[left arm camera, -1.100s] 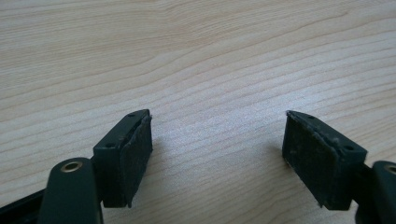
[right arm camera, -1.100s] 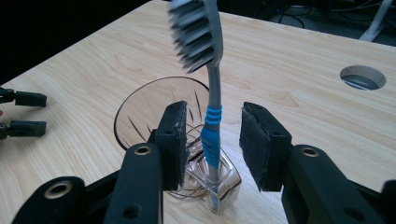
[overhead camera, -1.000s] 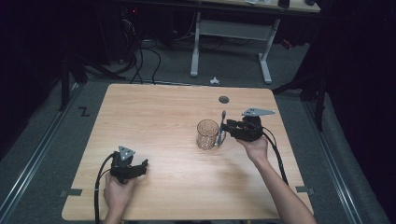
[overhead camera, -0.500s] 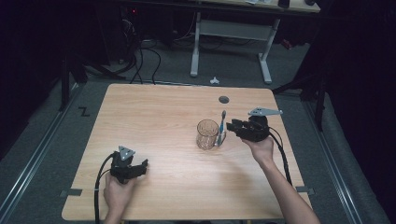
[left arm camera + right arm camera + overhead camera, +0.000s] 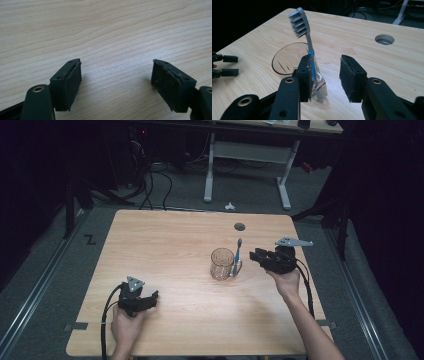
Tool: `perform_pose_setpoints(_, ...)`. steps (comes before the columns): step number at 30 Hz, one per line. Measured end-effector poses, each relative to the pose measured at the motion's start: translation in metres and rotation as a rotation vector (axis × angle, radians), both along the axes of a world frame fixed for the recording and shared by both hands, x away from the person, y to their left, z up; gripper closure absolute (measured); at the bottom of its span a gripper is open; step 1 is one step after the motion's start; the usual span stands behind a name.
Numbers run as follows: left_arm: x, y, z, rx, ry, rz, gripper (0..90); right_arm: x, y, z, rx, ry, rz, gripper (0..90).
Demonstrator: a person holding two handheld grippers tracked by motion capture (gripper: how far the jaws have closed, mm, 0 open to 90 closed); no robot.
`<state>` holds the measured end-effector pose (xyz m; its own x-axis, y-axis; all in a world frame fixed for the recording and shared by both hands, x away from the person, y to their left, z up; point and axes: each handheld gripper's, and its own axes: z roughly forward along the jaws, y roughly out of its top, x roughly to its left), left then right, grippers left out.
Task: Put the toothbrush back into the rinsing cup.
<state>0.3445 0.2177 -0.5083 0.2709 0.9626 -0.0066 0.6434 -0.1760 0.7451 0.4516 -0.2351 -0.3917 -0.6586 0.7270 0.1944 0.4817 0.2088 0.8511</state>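
While the high view takes in the whole wooden table point(image 5: 165, 245), it shows a clear glass mug point(image 5: 222, 263) right of the middle with a toothbrush point(image 5: 238, 256) standing up through its handle. The right gripper point(image 5: 256, 256) sits just beside that handle, apart from it, and the left gripper point(image 5: 151, 299) rests near the front-left edge, well apart from the mug.

From the left gripper view, the left gripper point(image 5: 116, 80) has its 2 jaws spread wide over bare wood, nothing between them.

From the right gripper view, the right gripper point(image 5: 324, 77) has its jaws partly apart and empty — the toothbrush point(image 5: 308, 43) and the mug point(image 5: 288, 58) stand just beyond the left jaw, whose tip overlaps the handle, so I cannot tell whether it touches.

The toothbrush looks loosely propped; I judge that a nudge from that jaw could tip it out of the handle or slide the mug. Its lower end is blurred behind the glass and the jaw, and the mug's base is hard to make out.
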Motion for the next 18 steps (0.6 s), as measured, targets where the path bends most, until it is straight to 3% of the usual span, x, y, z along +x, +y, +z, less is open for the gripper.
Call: perform_pose_setpoints(18, 0.000, 0.000, 0.000, 0.000, 0.000, 0.000, 24.8, -0.014, -0.017, 0.001, 0.033, -0.007, -0.025, 62.9)
